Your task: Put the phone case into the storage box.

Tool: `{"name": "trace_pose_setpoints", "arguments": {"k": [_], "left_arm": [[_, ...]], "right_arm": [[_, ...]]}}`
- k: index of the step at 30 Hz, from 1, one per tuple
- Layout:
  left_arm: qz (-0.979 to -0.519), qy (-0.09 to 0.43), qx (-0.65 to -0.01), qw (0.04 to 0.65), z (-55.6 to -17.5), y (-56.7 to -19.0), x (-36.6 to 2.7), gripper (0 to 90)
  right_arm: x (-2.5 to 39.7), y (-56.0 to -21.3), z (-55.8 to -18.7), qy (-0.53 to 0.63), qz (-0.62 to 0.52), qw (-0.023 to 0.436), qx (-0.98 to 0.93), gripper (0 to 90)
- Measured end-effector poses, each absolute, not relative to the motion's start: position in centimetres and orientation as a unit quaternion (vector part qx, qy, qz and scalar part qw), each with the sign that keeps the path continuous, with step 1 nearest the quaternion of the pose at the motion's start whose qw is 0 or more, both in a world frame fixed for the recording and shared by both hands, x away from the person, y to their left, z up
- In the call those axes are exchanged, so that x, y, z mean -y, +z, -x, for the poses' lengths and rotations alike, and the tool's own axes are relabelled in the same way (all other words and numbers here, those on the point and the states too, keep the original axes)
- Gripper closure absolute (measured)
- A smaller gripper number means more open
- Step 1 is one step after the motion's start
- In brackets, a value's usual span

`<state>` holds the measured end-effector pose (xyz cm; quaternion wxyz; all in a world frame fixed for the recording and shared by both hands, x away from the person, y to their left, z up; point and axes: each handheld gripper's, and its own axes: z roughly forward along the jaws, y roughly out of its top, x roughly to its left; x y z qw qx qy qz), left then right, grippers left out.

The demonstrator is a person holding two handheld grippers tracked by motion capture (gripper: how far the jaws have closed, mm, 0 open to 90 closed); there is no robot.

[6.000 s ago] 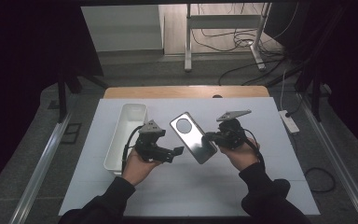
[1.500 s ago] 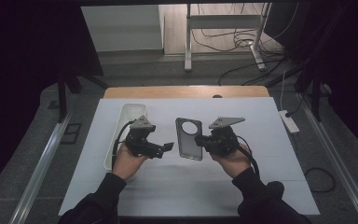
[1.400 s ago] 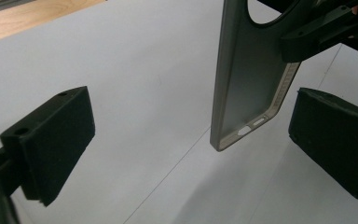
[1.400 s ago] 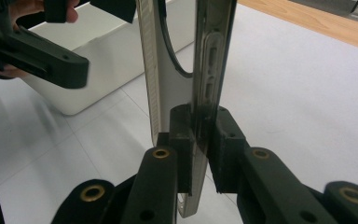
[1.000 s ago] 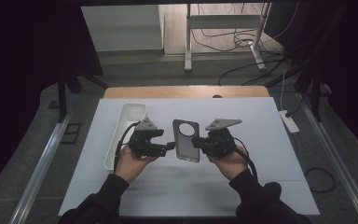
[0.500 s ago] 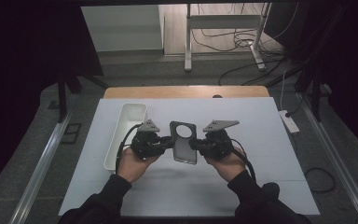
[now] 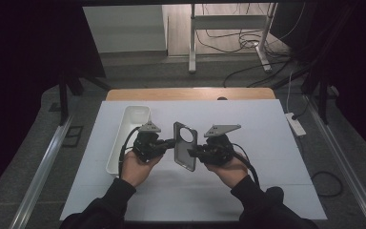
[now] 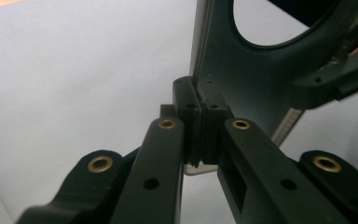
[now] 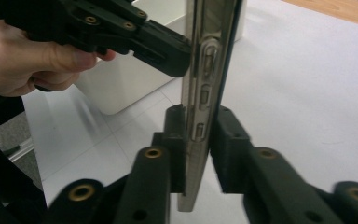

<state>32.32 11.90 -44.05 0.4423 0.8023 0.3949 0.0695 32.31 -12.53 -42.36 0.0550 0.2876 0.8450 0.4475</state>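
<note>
A dark grey phone back cover [image 7: 185, 145] with a round camera hole is held upright above the white table [image 7: 276, 162], between my two grippers. My left gripper [image 7: 170, 142] is shut on the cover's left edge; in the left gripper view its jaws [image 8: 198, 100] pinch that edge of the cover [image 8: 247, 79]. My right gripper [image 7: 194, 151] is shut on the right edge. In the right gripper view its jaws [image 9: 200, 126] clamp the cover's side rail [image 9: 209, 56] with its buttons, and the left gripper [image 9: 163, 46] grips from the far side.
A long white bin [image 7: 132, 124] stands at the left of the table, just beside my left hand, and appears behind the cover as a white bin [image 9: 121, 88]. A wooden edge [image 7: 190, 94] runs along the back. Cables and a power strip [image 7: 295, 124] lie on the floor.
The left gripper has closed in on the cover and shut on its left edge. The cover has drifted left with the right gripper and turned more upright.
</note>
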Motion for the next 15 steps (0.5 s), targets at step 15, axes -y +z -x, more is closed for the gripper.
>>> {"name": "trace_pose_setpoints", "arguments": {"k": [15], "left_arm": [[-0.786, 0.100, -0.429, 0.433, -32.6, -43.8, -12.9, 88.8]], "right_arm": [[12.7, -42.4, -32.1, 0.439, -0.274, 0.059, -0.854, 49.7]]}}
